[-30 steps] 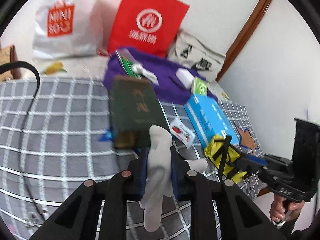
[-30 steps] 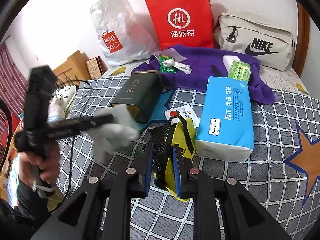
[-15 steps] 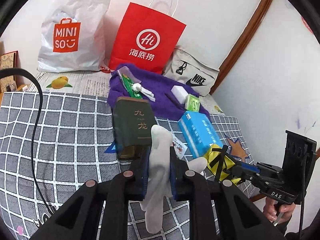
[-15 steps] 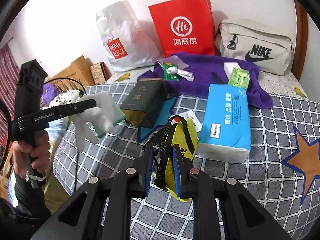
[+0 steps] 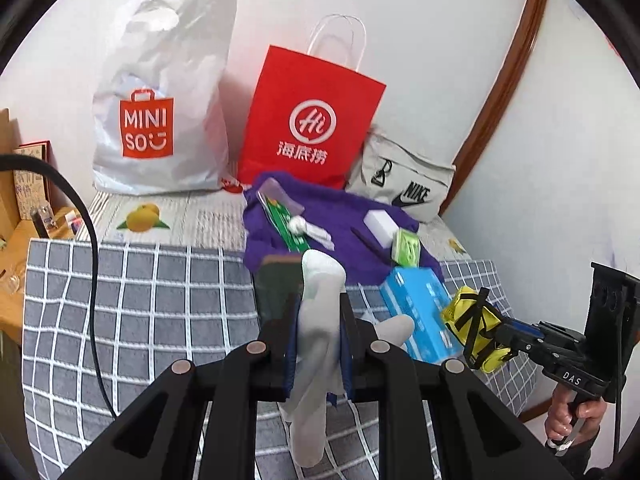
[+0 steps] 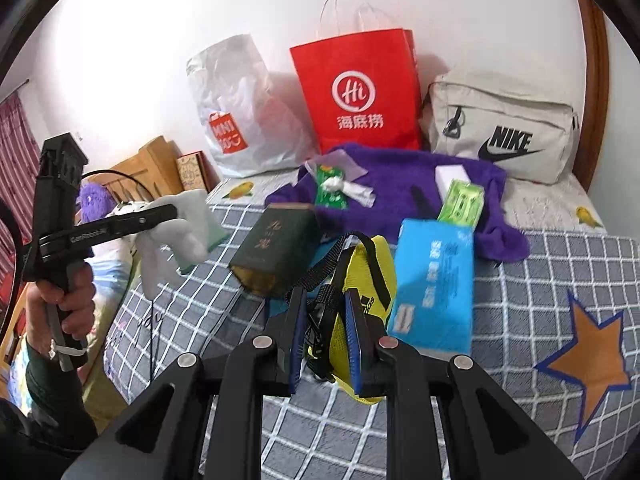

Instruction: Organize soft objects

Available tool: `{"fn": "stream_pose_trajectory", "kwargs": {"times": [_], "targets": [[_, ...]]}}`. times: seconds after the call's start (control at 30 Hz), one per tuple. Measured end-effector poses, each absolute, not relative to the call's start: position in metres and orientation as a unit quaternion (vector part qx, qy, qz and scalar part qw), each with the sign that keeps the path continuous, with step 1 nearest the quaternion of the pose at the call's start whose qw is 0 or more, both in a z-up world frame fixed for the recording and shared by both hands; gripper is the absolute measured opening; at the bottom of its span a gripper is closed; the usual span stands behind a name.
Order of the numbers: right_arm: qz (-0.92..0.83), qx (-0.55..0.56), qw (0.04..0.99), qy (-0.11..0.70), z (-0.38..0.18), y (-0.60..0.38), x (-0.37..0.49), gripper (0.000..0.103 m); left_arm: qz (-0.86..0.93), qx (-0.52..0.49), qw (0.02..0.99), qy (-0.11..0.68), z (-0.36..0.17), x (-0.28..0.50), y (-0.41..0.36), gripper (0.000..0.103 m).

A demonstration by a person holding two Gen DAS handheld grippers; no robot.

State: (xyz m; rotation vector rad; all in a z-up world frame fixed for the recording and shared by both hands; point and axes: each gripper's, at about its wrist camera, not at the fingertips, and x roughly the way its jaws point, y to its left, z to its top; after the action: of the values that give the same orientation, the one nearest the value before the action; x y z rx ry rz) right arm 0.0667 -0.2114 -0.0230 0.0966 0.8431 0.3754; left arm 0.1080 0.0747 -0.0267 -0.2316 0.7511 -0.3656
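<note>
Fuzzy purple towel [image 6: 404,184] — glossy red paper bag [image 6: 356,88], crinkled plastic bag [image 5: 160,92] — checked cloth bedcover [image 6: 520,272].

Home bedroom.
Bed with grey checked cover [image 6: 520,280], shopping bags [image 6: 356,88] and a sports bag [image 6: 504,128] along far wall, wooden headboard [image 6: 152,160] left.

My left hand-held gripper [image 5: 318,332] hides the middle of the white glove [image 5: 320,288] between its pads, and the glove covers part of the dark green box [image 5: 276,292] just beyond. Ahead of my right hand-held gripper [image 6: 326,334], the blue tissue pack [image 6: 434,280] is blurred, its print unreadable.
</note>
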Motion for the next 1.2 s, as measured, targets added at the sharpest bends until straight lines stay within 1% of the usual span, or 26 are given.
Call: {"fn": "stream_pose_trajectory", "kwargs": {"times": [0.37, 0.7, 1.2], "targets": [[0.161, 0.033, 0.906, 0.390, -0.012, -0.222, 0.115, 0.018, -0.167, -0.112, 0.908, 0.368, -0.030, 0.154, 0.074, 0.017], [0.142, 0.036, 0.908, 0.391, -0.011, -0.234, 0.163, 0.018, -0.175, -0.105, 0.904, 0.376, -0.032, 0.191, 0.062, 0.017], [0.125, 0.020, 0.907, 0.402, -0.023, -0.234, 0.211, 0.018, -0.164, -0.093, 0.906, 0.380, -0.046, 0.231, 0.055, 0.017]]}}
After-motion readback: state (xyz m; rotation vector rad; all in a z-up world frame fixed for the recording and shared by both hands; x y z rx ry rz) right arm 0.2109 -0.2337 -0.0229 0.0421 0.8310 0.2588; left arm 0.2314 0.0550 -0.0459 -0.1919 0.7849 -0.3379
